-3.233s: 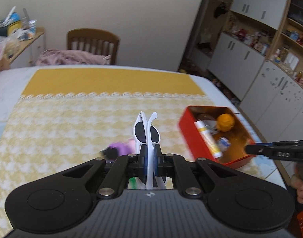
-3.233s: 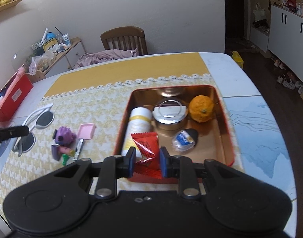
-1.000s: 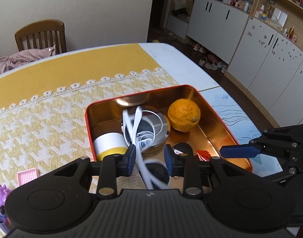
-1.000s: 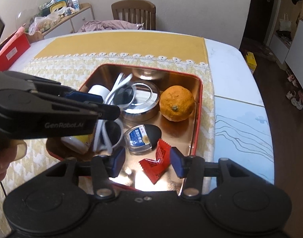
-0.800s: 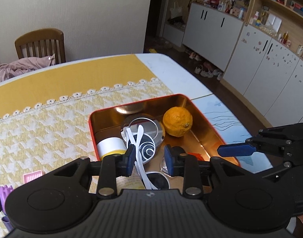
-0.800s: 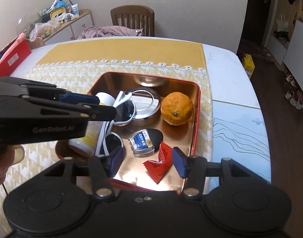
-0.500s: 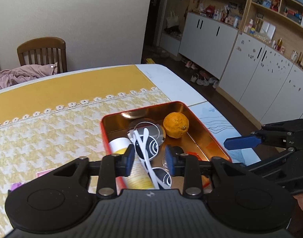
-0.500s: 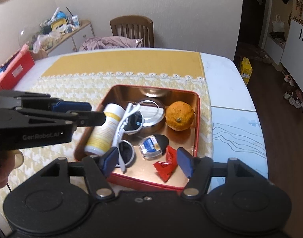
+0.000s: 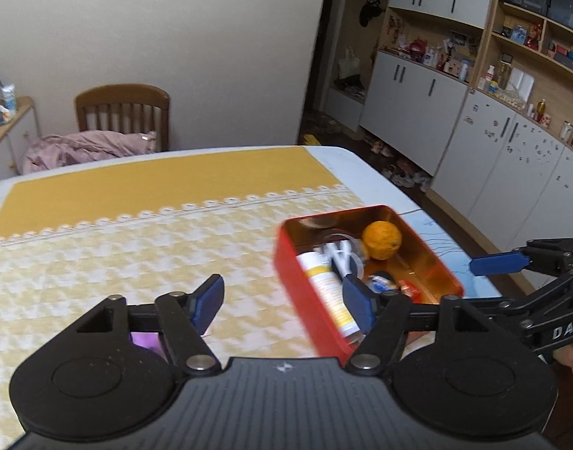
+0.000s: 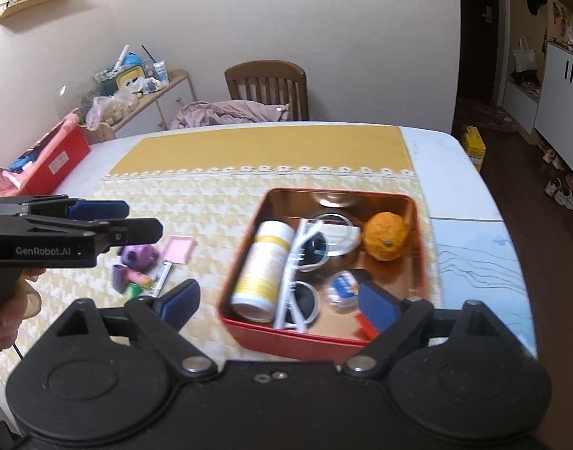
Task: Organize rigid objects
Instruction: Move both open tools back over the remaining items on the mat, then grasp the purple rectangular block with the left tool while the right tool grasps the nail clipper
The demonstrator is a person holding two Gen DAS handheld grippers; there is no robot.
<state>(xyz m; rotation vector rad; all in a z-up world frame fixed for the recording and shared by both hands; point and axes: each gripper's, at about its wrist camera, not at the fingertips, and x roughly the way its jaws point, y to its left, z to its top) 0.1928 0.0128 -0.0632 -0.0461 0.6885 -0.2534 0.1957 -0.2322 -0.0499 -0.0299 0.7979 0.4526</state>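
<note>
A red tin sits on the yellow cloth. In it lie white sunglasses, a white and yellow bottle, an orange, a round metal lid, a small blue-labelled item and a red wrapper. My left gripper is open and empty, left of the tin above the cloth. It shows in the right wrist view. My right gripper is open and empty, above the tin's near edge.
Small items lie on the cloth left of the tin: a purple toy, a pink mirror, small tubes. A red box stands far left. A wooden chair is behind the table. Cabinets stand at right.
My left gripper let go of the sunglasses in the tin, opened wide and drew back to the left. My right gripper dropped the red wrapper in the tin, opened and pulled back.
</note>
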